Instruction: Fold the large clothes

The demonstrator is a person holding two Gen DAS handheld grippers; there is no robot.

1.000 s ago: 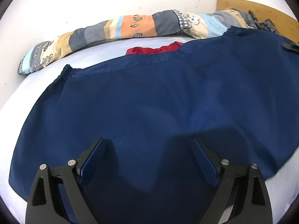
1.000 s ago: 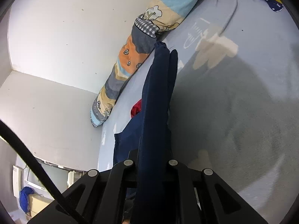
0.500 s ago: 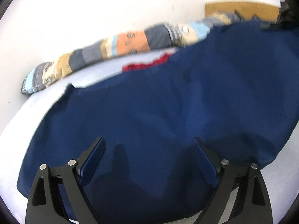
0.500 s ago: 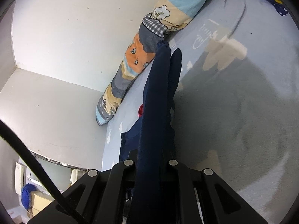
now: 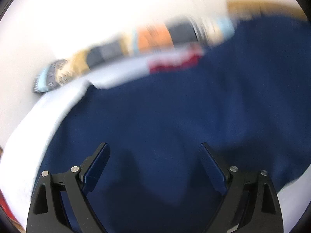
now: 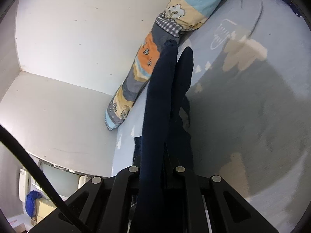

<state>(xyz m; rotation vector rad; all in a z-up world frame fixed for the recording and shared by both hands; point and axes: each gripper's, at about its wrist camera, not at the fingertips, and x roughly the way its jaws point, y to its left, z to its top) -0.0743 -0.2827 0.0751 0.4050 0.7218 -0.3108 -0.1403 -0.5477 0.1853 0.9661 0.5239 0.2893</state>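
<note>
A large navy blue garment lies spread on the pale bed sheet; the left wrist view is motion-blurred. My left gripper is open and empty, just above the garment's near part. My right gripper is shut on an edge of the same navy garment, which it holds lifted in a bunched fold running up between the fingers; the fingertips are hidden by cloth.
A long patchwork bolster lies along the white wall at the back, also in the right wrist view. A red cloth peeks from behind the garment. A wooden headboard is at the far right.
My left gripper has swept fast to the left, so its view is blurred and the garment sits further right. My right gripper has lifted the pinched edge and turned slightly.
</note>
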